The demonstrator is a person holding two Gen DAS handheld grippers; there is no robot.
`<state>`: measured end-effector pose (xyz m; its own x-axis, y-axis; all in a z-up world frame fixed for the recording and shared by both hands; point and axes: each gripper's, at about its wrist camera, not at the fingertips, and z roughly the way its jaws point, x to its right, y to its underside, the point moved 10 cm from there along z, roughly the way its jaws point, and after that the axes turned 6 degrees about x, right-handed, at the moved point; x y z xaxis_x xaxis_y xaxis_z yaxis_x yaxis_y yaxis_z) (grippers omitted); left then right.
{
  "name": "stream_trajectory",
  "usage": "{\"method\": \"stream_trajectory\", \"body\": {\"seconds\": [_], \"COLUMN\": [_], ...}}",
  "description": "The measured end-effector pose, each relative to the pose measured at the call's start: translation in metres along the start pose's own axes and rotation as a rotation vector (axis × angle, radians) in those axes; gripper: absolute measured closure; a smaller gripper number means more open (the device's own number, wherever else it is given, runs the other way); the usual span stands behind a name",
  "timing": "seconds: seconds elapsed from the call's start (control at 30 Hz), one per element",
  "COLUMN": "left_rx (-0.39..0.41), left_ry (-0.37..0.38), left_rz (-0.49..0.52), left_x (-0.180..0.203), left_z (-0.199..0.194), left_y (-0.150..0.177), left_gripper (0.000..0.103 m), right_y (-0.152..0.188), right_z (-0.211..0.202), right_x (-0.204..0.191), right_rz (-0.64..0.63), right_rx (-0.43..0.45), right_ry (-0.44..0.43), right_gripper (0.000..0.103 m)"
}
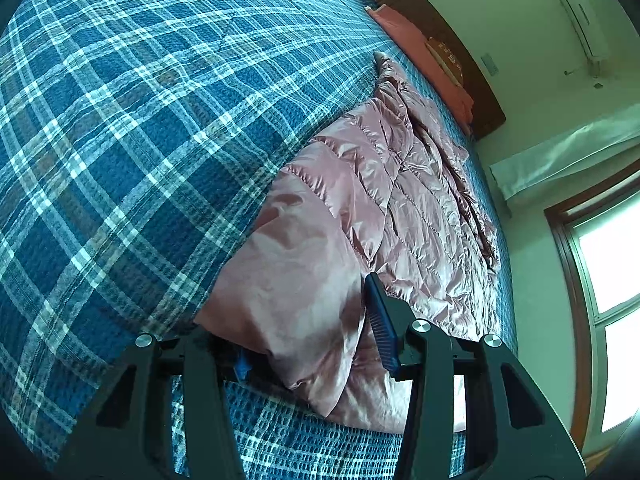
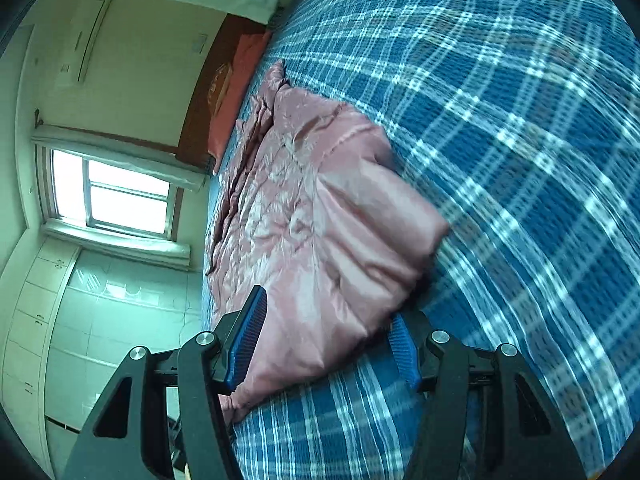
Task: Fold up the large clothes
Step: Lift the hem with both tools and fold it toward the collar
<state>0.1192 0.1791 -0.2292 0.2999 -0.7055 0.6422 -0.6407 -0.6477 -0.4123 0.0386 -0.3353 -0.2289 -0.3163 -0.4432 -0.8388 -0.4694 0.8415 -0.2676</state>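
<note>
Left gripper [image 1: 316, 332]: jaws part-way apart, a thick bunched fold of the pink quilted jacket [image 1: 404, 184] between them. The right-side blue pad presses against the fabric; the left pad is mostly buried under the fold, only a blue sliver showing. Reads as a grip on the jacket's near end.

Right gripper [image 2: 326, 340]: jaws also part-way apart, a puffed fold of the same jacket [image 2: 312, 216] filling the gap. Both blue ribbed pads sit against the fabric on either side. Reads as a grip on the bunched edge.

Jacket: glossy pink, quilted in stitched bands, lying along the bed on the blue plaid bedspread [image 1: 132, 128], stretched from the grippers toward the headboard [image 1: 452, 52]. The near end is smooth and gathered, the far part flat and wrinkled.

Surroundings: a salmon-coloured pillow [image 1: 424, 56] lies against the dark wooden headboard. A wall air conditioner [image 1: 576, 12] is mounted high above. Window [image 2: 116, 196] with a wooden frame, bright. White cabinet doors [image 2: 44, 300] below it in the right wrist view.

Writing: none legible. A decorated patch on the headboard is too small and blurred to read. No brand visible on jacket or air conditioner.
</note>
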Motion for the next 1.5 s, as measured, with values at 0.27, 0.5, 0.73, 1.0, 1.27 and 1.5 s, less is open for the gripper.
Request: {"method": "stream_trajectory", "body": {"seconds": [0.27, 0.5, 0.73, 1.0, 1.27, 1.5], "left_rx": [0.014, -0.012, 0.017, 0.092, 0.187, 0.207], "left_ry": [0.006, -0.011, 0.072, 0.235, 0.368, 0.376], "left_rz": [-0.002, 0.031, 0.012, 0.011, 0.047, 0.091], "left_x": [0.008, 0.015, 0.023, 0.065, 0.105, 0.135], "left_z": [0.002, 0.019, 0.005, -0.06, -0.146, -0.135], "left_y": [-0.003, -0.007, -0.016, -0.037, -0.055, -0.087], "left_gripper": [0.057, 0.072, 0.097, 0.098, 0.099, 0.099], "right_y": [-0.01, -0.019, -0.025, -0.024, -0.03, -0.058], "right_z": [0.012, 0.036, 0.018, -0.029, -0.105, -0.085], "right_x": [-0.008, -0.002, -0.029, -0.094, -0.154, -0.193], "right_rz": [-0.097, -0.07, -0.037, -0.08, -0.159, -0.235], "right_rx": [0.045, 0.006, -0.007, -0.008, 0.047, 0.07], "right_ry": [0.035, 0.064, -0.088, -0.267, -0.42, -0.452], "right_gripper": [0.045, 0.081, 0.09, 0.092, 0.092, 0.092]}}
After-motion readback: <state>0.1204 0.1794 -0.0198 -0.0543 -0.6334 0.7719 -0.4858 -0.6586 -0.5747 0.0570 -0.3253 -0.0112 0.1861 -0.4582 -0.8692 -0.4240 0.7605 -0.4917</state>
